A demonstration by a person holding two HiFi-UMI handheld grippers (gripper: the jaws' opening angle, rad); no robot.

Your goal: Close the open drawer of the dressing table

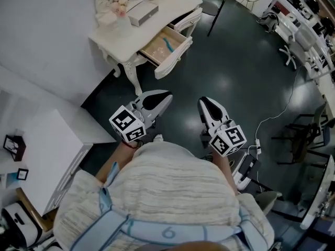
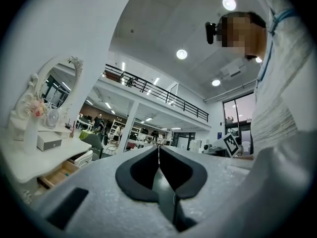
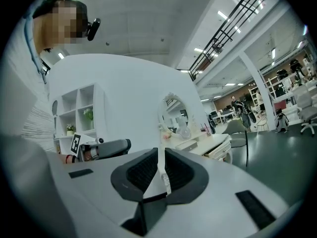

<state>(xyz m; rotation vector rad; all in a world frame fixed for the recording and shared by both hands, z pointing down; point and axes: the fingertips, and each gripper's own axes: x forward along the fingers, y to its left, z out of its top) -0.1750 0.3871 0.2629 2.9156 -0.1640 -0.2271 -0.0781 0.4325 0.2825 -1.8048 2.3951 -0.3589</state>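
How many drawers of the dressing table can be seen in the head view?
2. A wide drawer is pulled out of the dressing table; a smaller drawer sits to its right in the picture. More may be hidden under the tabletop.

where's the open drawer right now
In the head view the open drawer sticks out of the white dressing table at upper centre-left, beyond the left gripper and apart from it; the left gripper view shows it at lower left.
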